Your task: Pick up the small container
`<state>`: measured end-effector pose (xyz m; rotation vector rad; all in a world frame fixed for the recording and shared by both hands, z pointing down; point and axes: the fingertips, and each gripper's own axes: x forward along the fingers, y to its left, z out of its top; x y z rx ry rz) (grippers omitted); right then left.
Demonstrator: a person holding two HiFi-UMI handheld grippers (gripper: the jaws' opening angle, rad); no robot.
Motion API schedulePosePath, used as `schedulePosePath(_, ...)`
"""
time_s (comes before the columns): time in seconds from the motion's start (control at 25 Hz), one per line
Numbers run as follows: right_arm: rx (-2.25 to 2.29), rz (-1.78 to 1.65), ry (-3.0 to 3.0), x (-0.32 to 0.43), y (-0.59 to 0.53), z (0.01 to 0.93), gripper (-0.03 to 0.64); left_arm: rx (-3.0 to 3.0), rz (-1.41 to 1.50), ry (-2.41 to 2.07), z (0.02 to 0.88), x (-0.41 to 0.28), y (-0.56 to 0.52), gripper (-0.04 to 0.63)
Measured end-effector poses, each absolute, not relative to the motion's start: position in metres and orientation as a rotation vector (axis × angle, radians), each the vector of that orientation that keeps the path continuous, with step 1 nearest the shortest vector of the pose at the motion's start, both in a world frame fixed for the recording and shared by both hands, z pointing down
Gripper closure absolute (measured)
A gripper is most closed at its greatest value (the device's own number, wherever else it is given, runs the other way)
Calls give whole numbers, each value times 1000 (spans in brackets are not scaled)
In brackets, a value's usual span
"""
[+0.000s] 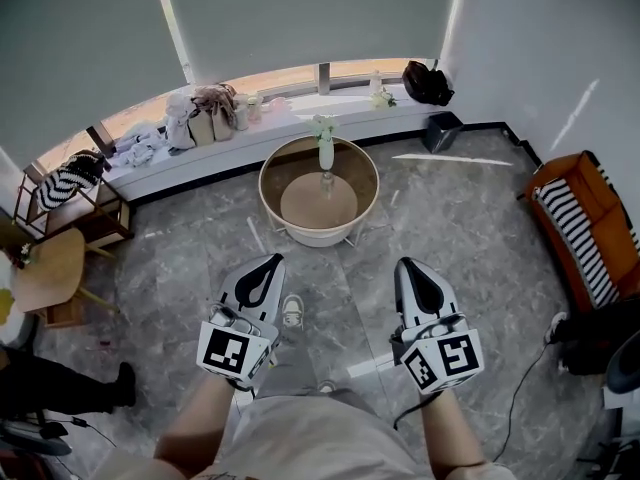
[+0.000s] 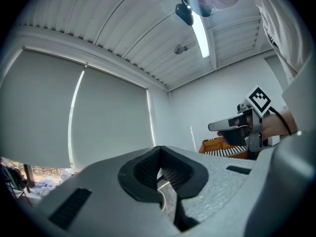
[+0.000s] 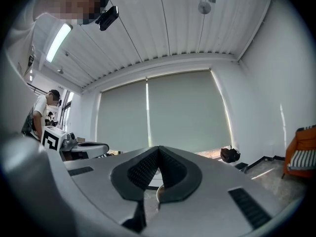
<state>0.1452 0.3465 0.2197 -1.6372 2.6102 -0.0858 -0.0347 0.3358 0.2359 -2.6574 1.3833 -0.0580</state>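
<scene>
- Grey left tool [image 1: 271, 262]: shut tight, empty, level, well short of round worktop [image 1: 263, 180].
- Pale small container [image 1: 326, 152], seemingly a vase: upright near worktop's far edge, untouched.
- Likewise right tool [image 1: 405, 265]: shut, empty; probably carried so before approach.

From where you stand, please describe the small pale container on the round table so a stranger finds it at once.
Below the long white window ledge stands a round cream table with a tan wooden top. The small pale container stands upright near its far edge, the only tall thing there.
</scene>
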Motion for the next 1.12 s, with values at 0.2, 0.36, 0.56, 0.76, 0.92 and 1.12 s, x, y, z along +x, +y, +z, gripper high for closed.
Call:
schedulePosePath(0.2, -1636, -66, 2628, 138, 329, 233, 612, -2640, -21, 1356, 242, -35, 318, 588)
schedulePosePath(0.36, -1663, -80, 2623, 141, 304, 244, 612, -2643, -17, 1345, 249, -33, 295, 588)
schedulePosePath(0.56, -1676, -97, 2627, 136, 263, 250, 612, -2658, -24, 1354, 257, -42, 255, 588)
schedulePosePath(0.76, -1679, -97, 2632, 126, 218, 251, 612, -2666, -36, 1352, 260, -51, 208, 588)
schedulePosePath(0.92, -1687, -109, 2634, 118, 175, 252, 612, -2687, -36, 1348, 261, -58, 163, 588)
schedulePosePath(1.12, -1693, -144, 2651, 100, 114, 255, 612, -2702, -60, 1340, 264, -70, 104, 588)
